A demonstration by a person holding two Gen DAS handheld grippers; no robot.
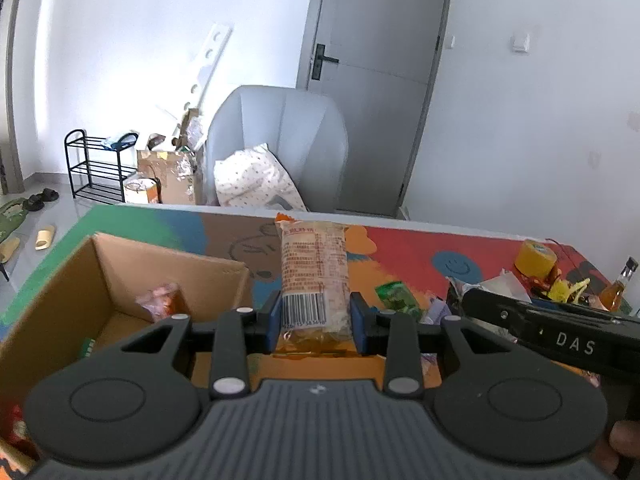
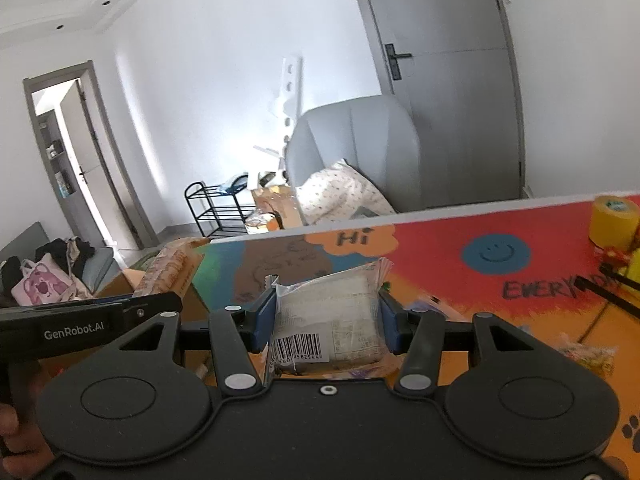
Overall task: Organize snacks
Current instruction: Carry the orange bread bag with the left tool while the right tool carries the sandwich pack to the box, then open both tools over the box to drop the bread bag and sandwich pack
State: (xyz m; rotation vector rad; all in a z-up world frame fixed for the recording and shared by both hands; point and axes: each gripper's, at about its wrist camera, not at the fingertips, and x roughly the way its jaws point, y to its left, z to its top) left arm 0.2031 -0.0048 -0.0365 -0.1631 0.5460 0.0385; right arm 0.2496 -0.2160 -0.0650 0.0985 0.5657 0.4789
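The left claw (image 1: 316, 322) pinches a long orange snack packet (image 1: 314, 276) by its lower end, blue pads pressed on both sides near the barcode, so the packet stands up and away from the camera above the desk (image 1: 400, 248). The right claw (image 2: 327, 320) is clamped on a pale, squarish snack pack (image 2: 332, 316) with a barcode at its near corner, also held clear of the surface. To the left of the left claw sits an open cardboard box (image 1: 120, 280) with a pinkish wrapped snack (image 1: 160, 298) and a few smaller items lying inside; its near right wall stands just beside the held packet. The desk carries a bright mat with green, brown, orange and red patches and a blue smiley face (image 2: 496, 254). On the right side of the desk lies a clutter of wrappers, among them a green packet (image 1: 396, 296), a roll of yellow tape (image 1: 536, 258) and a small bottle of orange liquid (image 1: 618, 288). In the left wrist view the body of the right tool crosses in front of that clutter and hides part of it; in the right wrist view the left tool likewise covers part of the box. Beyond the desk stand a grey armchair (image 1: 280, 136) with a spotted cushion (image 1: 252, 180), a black shoe rack (image 1: 96, 168), open cartons and a grey door (image 1: 380, 72).
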